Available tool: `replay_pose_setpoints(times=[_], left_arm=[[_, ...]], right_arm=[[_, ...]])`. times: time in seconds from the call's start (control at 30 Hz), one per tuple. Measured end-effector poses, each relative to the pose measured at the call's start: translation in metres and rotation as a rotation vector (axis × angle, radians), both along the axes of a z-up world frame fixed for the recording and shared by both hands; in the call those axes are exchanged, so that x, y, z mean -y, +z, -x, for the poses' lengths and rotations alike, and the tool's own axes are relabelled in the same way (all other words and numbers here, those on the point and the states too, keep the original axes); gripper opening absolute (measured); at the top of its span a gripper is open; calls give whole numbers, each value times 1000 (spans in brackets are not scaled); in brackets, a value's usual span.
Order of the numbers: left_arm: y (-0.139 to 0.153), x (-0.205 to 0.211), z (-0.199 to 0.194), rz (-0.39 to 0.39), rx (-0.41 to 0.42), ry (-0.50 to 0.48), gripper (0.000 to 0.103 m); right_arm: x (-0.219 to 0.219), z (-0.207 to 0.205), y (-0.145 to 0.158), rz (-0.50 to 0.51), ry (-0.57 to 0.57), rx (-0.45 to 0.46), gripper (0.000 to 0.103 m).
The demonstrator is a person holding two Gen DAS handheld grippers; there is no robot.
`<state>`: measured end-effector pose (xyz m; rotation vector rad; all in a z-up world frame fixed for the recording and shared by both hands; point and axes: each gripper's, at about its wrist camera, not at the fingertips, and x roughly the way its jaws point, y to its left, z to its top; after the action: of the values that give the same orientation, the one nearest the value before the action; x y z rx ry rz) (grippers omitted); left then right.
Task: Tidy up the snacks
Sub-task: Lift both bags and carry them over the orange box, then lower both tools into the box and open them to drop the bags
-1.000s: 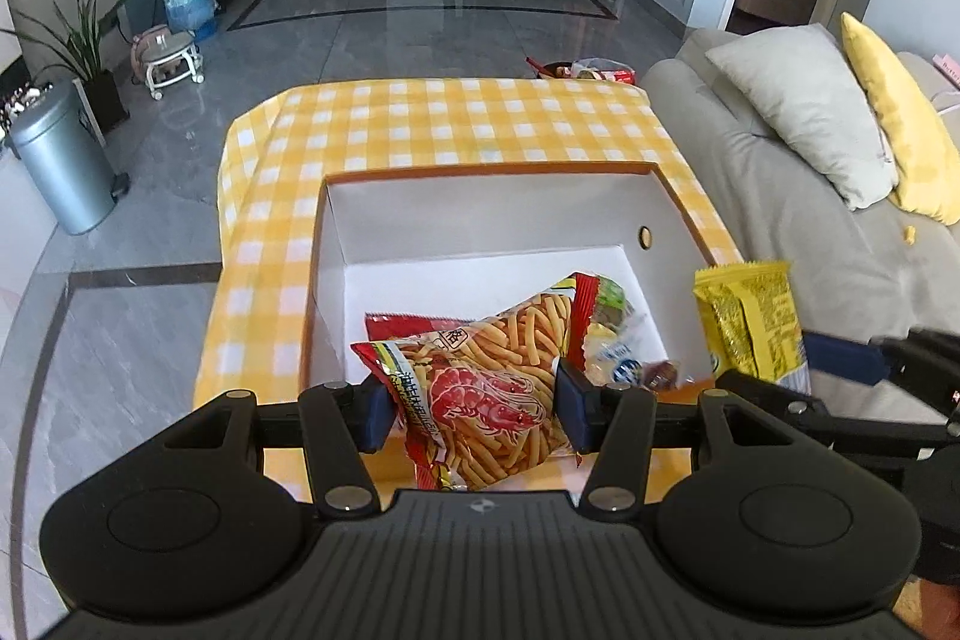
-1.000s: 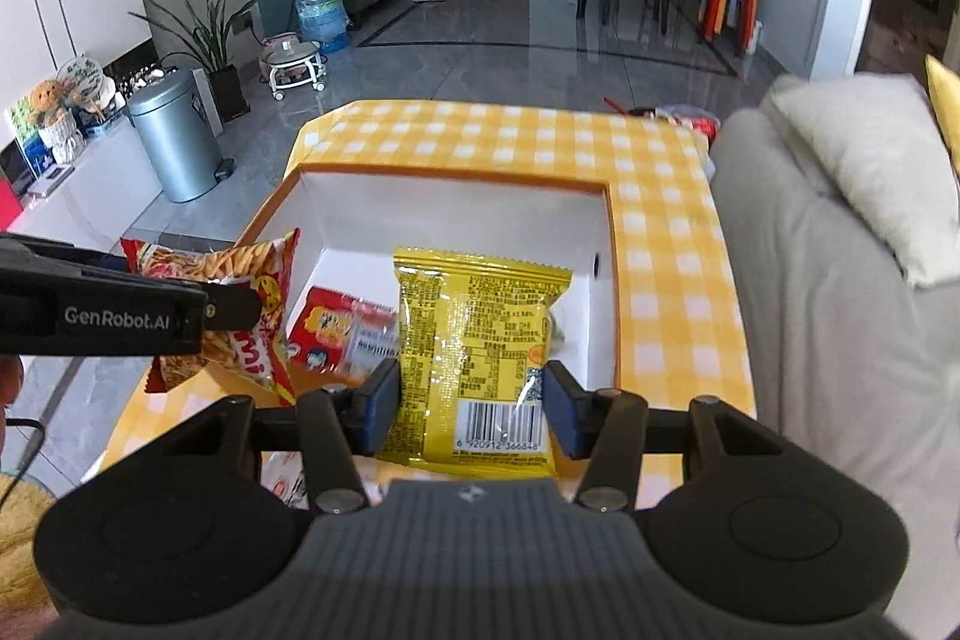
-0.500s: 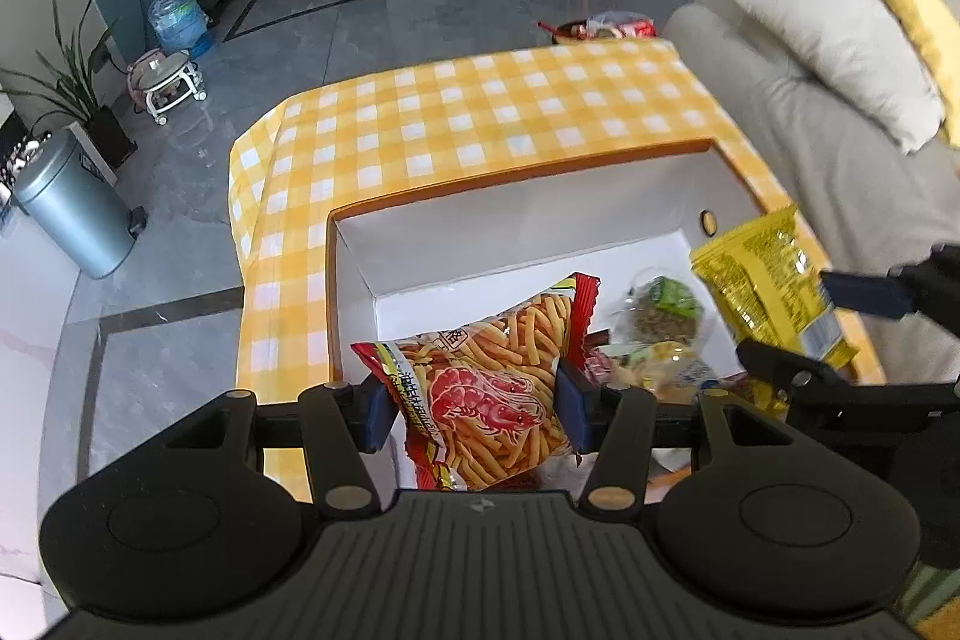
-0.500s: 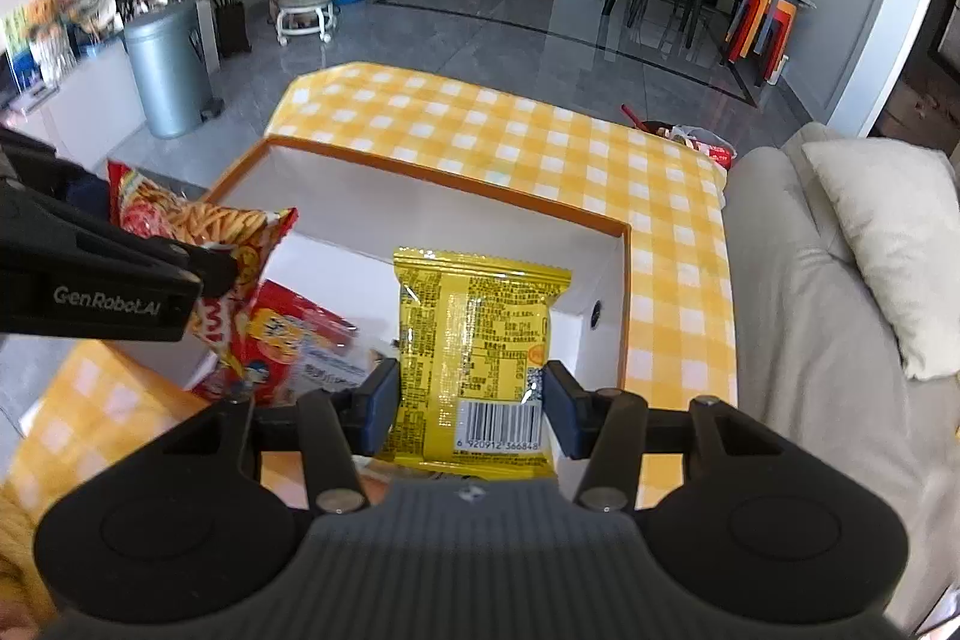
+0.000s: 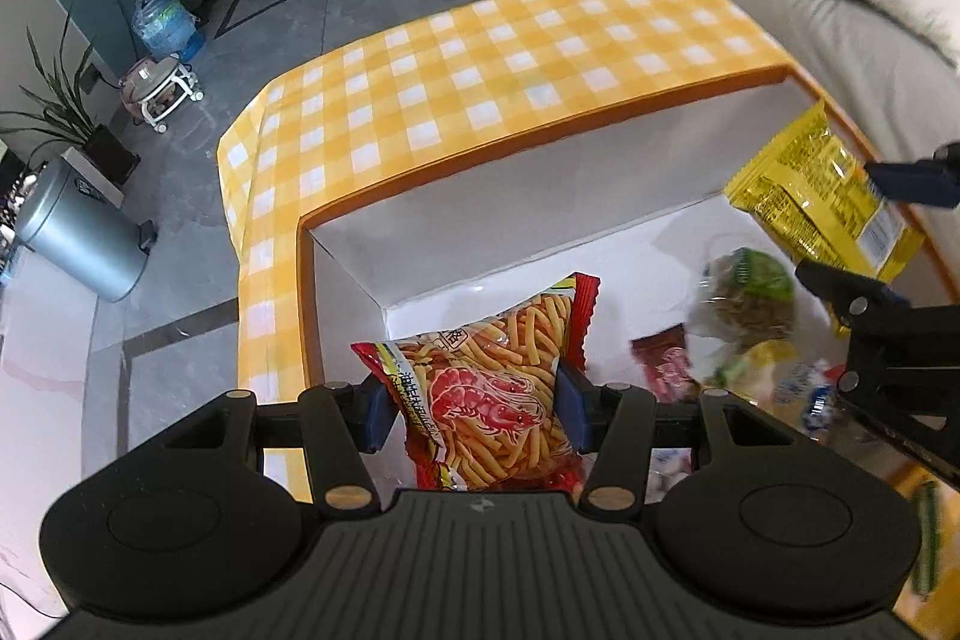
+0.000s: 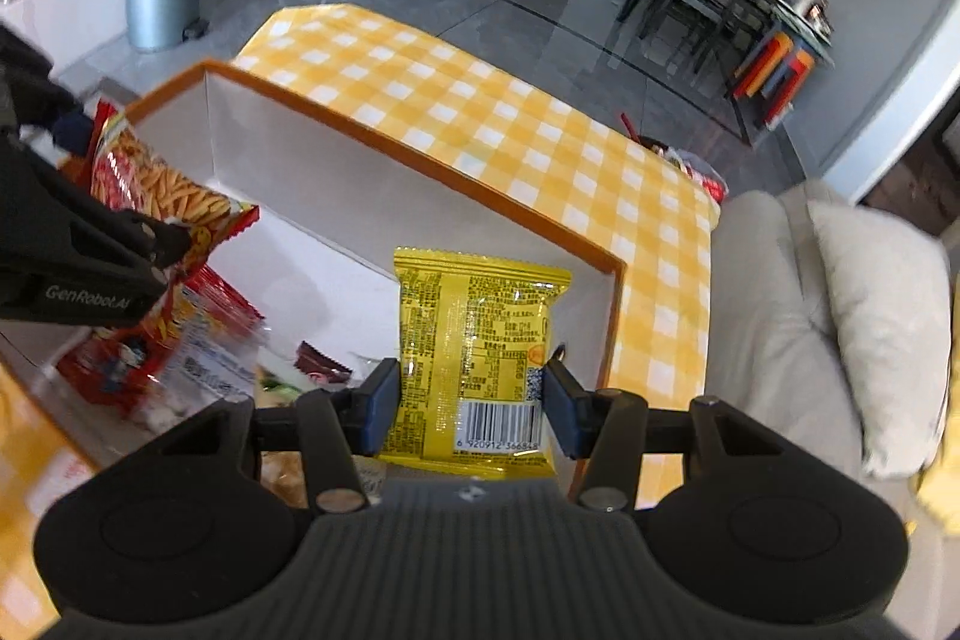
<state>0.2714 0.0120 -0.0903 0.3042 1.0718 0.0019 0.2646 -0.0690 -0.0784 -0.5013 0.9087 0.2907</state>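
Note:
My left gripper [image 5: 474, 403] is shut on a red bag of shrimp sticks [image 5: 492, 388] and holds it over the left part of a white box with an orange rim [image 5: 540, 124]. My right gripper [image 6: 471, 403] is shut on a yellow snack packet [image 6: 477, 346] over the box's right part; the packet also shows in the left wrist view [image 5: 822, 202]. The shrimp stick bag shows in the right wrist view [image 6: 162, 196]. Several other snack packets [image 5: 738, 328] lie on the box floor.
The box [image 6: 420, 160] sits on a table with a yellow checked cloth [image 5: 480, 58]. A grey sofa with a cushion [image 6: 882, 340] is on the right. A metal bin [image 5: 78, 238], a water bottle [image 5: 162, 22] and plants stand on the floor to the left.
Both grippers have moved forward and down over the box, still holding their packets. More of the box floor and the snacks in it is in view.

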Motion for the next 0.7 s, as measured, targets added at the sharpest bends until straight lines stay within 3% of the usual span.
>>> replay_pose_setpoints(times=[0.33,0.7], left_arm=[[-22,1,-24,-31,-10,-19,60],[-36,-8,-38,-5,-48,-7,60]], right_arm=[[-12,-32,-27,89,19,-29,49],[-15,-48,-52,102,17,-105,49]])
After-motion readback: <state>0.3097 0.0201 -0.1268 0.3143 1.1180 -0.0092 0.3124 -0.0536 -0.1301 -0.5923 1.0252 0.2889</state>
